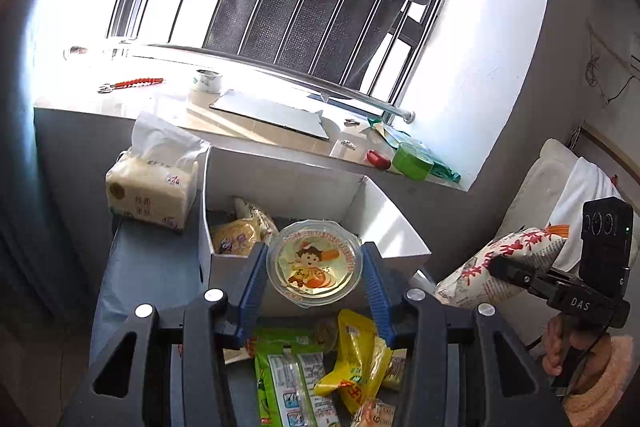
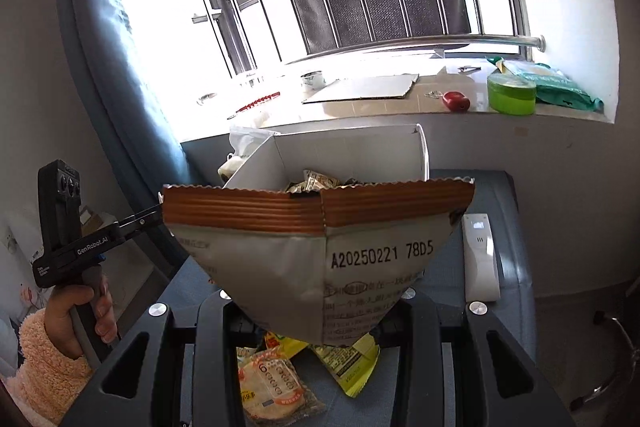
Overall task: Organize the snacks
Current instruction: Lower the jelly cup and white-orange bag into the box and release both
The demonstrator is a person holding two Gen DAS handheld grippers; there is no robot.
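Observation:
My left gripper (image 1: 315, 269) is shut on a round clear jelly cup (image 1: 315, 263) with a cartoon lid, held just in front of the white cardboard box (image 1: 288, 183). The box holds several snack packets (image 1: 240, 235). My right gripper (image 2: 320, 303) is shut on a large grey snack bag (image 2: 320, 255) with a brown crimped top, held up before the same white box (image 2: 348, 151). In the left wrist view that bag (image 1: 500, 267) and the right gripper (image 1: 516, 273) show at the right. Loose snack packets (image 1: 320, 367) lie on the blue surface under both grippers.
A tissue pack (image 1: 152, 183) stands left of the box. The windowsill (image 2: 380, 107) holds a flat card, a tape roll, a green tub (image 2: 512, 93) and a red item (image 2: 456, 101). A white remote (image 2: 480, 255) lies right on the blue surface. A mesh chair back stands beyond.

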